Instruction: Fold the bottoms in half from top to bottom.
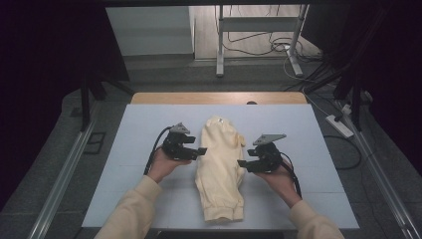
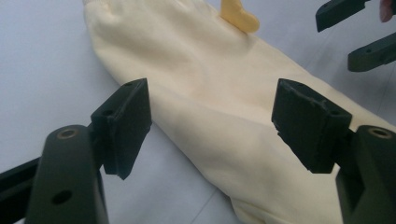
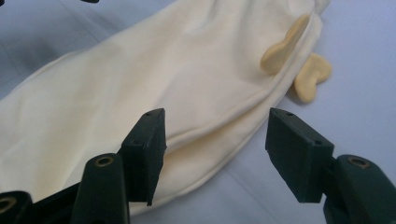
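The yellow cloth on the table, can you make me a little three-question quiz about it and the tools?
1. True or false: the left tool grips the cloth.
2. Which side of the cloth is the right tool on: A, the person's right; B, the person's left; C, on top?
3. Fill in: the cloth lies on a pale ___.

Key:
1. False; its jaws stand open beside the cloth.
2. A.
3. Table.
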### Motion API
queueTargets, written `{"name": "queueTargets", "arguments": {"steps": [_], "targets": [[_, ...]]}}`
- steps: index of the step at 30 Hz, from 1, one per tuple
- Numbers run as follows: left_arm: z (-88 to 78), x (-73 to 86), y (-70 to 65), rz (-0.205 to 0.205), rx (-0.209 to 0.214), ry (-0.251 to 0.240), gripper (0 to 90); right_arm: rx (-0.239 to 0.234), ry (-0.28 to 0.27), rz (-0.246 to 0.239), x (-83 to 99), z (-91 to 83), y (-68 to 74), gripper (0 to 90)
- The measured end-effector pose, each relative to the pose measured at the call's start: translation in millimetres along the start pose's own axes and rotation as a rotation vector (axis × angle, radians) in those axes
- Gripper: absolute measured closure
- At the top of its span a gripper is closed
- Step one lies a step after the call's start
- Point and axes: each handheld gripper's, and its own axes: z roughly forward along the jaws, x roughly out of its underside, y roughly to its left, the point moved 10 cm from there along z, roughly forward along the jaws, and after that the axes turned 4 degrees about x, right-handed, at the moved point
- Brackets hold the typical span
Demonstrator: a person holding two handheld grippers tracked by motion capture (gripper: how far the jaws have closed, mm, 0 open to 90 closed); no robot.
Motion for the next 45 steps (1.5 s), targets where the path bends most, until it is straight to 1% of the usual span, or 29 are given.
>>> {"name": "queueTargets", "arguments": {"steps": [2, 6, 9, 13, 16, 22, 26, 29, 31, 34, 36, 41, 45], "targets": [[2.2, -0.5, 3.0, -0.012, -0.001, 0.007, 27.7, 0.019, 0.019, -0.007, -1.5, 4.6, -3.1, 38.2], [7.0, -1.9, 10.0, -0.02, -0.012, 0.03, 27.6, 0.024, 0.019, -0.008, -8.2, 10.9, -6.8, 38.2], [9.1, -5.2, 16.0, -0.018, -0.028, 0.044, 27.5, 0.031, 0.022, -0.006, -13.8, 15.0, -10.2, 38.2], [10.0, -12.0, 22.2, -0.023, -0.042, 0.045, 27.5, 0.046, 0.03, -0.012, -21.2, 20.5, -15.1, 38.1], [11.5, -15.8, 26.8, -0.014, -0.056, 0.058, 27.5, 0.056, 0.038, -0.016, -28.3, 23.5, -19.5, 38.0], [13.5, -20.7, 37.0, -0.024, -0.075, 0.069, 27.5, 0.068, 0.045, -0.002, -42.1, 29.4, -31.0, 37.9], [16.1, -21.1, 44.3, -0.029, -0.087, 0.081, 27.5, 0.07, 0.05, 0.019, -48.3, 34.5, -38.1, 37.9], [19.8, -20.6, 48.9, -0.036, -0.09, 0.093, 27.5, 0.078, 0.06, 0.016, -51.1, 39.1, -41.3, 37.9], [21.7, -21.7, 51.8, -0.033, -0.096, 0.1, 27.5, 0.083, 0.067, 0.012, -53.8, 42.6, -43.4, 37.8], [24.4, -26.9, 56.7, -0.031, -0.102, 0.097, 27.6, 0.089, 0.071, 0.014, -58.4, 46.4, -46.6, 37.7], [26.0, -28.8, 59.0, -0.03, -0.105, 0.1, 28.1, 0.093, 0.074, 0.026, -60.9, 50.4, -49.5, 37.7], [30.4, -31.4, 62.1, -0.021, -0.106, 0.113, 28.9, 0.097, 0.079, 0.033, -63.8, 57.7, -54.3, 37.7], [33.7, -32.1, 66.0, -0.029, -0.107, 0.117, 28.8, 0.101, 0.083, 0.036, -66.2, 61.9, -57.6, 37.7]]}}
